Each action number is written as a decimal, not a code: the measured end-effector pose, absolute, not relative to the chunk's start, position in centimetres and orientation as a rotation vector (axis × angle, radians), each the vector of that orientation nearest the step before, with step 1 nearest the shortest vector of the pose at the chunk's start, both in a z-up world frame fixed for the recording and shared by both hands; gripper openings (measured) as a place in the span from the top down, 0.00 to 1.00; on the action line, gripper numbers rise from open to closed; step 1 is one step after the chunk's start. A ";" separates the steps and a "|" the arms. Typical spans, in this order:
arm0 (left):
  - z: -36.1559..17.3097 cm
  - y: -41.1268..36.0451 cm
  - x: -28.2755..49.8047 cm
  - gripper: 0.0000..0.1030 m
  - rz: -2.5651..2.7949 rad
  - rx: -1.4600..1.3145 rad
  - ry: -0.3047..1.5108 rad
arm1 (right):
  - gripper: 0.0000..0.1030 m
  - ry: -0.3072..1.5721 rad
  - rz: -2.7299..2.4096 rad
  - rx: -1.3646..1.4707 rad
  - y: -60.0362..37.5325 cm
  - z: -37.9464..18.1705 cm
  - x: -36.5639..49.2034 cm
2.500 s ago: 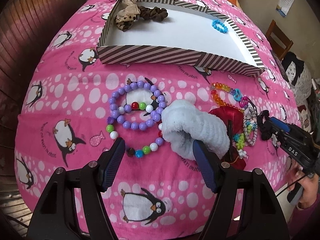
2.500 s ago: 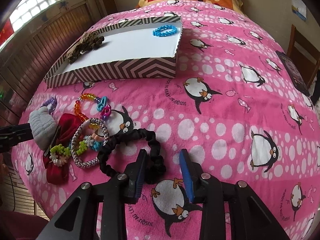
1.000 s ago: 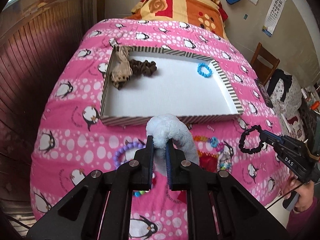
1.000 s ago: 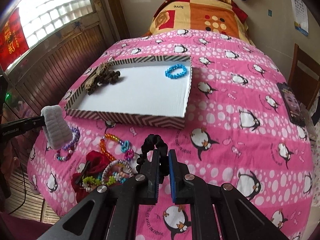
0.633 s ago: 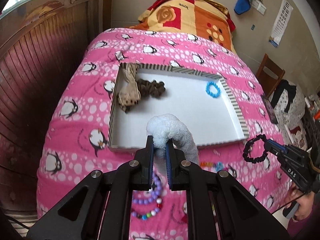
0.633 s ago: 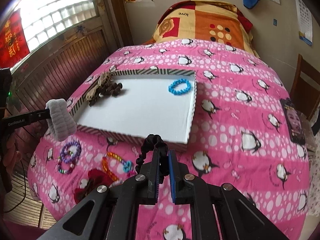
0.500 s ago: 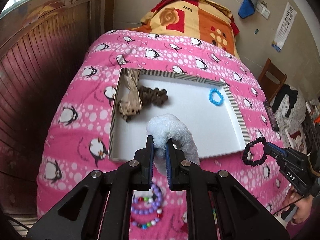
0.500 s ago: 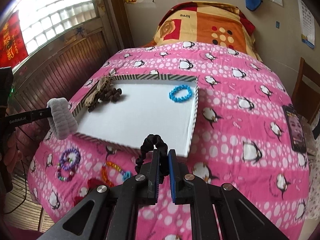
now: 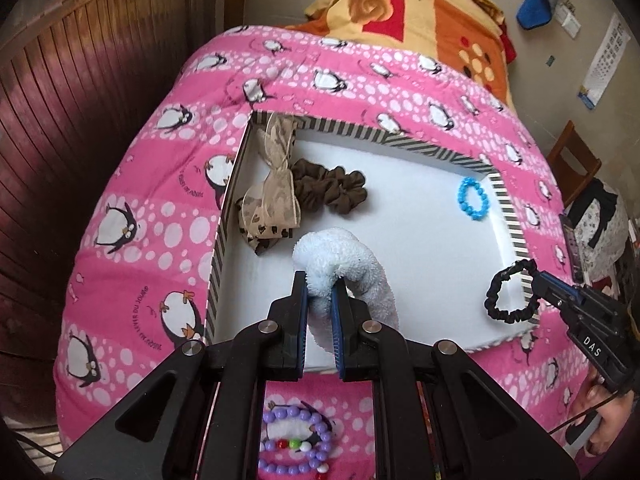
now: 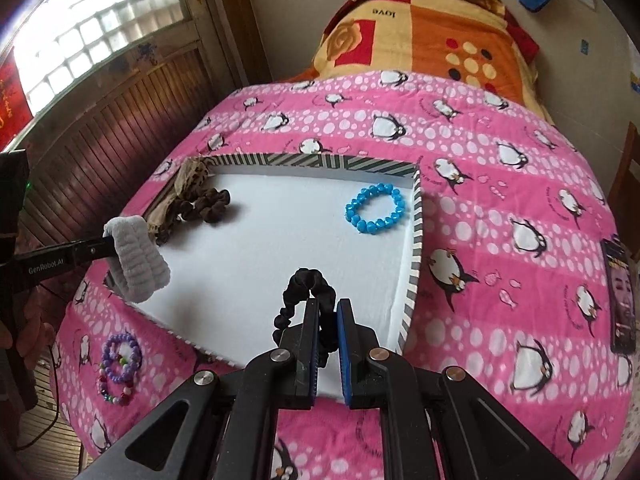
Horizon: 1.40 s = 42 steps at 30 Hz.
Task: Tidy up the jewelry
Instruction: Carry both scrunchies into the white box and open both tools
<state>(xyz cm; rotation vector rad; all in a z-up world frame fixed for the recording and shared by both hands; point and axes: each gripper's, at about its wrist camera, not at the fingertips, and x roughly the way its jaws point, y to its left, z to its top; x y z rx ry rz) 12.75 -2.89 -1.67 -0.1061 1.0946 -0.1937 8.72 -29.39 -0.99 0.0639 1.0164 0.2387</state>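
Note:
My left gripper is shut on a fluffy white band, held above the near left part of the striped-rim white tray. That band also shows in the right wrist view, hanging from the left gripper. My right gripper is shut on a black scrunchie over the tray's near right side. From the left wrist view the black scrunchie hangs at the tray's right edge. Inside the tray lie a beige bow, a brown scrunchie and a blue bead bracelet.
Purple bead bracelets lie on the pink penguin blanket in front of the tray. A phone rests at the bed's right edge. A wood-panelled wall runs along the left, an orange blanket at the head.
Both grippers have carried their pieces forward from the bed's near edge to above the tray. The loose jewelry pile has dropped out of sight below.

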 end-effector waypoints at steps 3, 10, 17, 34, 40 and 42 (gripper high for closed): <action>-2.4 -2.9 13.4 0.91 -0.179 -0.112 1.109 | 0.92 1.042 0.243 0.055 -29.4 -2.0 10.0; -3.6 -2.9 14.6 0.91 -0.141 -0.108 1.127 | 0.92 1.081 0.232 0.042 -30.0 -3.8 13.0; -4.6 -2.4 15.2 0.91 -0.112 -0.109 1.150 | 0.92 1.121 0.205 0.013 -30.6 -5.4 15.0; -5.1 -3.0 15.6 0.91 -0.098 -0.061 1.144 | 0.92 1.148 0.170 0.008 -31.0 -6.2 15.8; -4.7 -3.7 15.2 0.77 -0.093 -0.013 1.120 | 0.92 1.154 0.176 0.019 -31.0 -6.2 15.7; -4.3 -3.7 15.0 0.67 -0.107 -0.014 1.105 | 0.92 1.150 0.171 0.022 -31.1 -6.1 15.6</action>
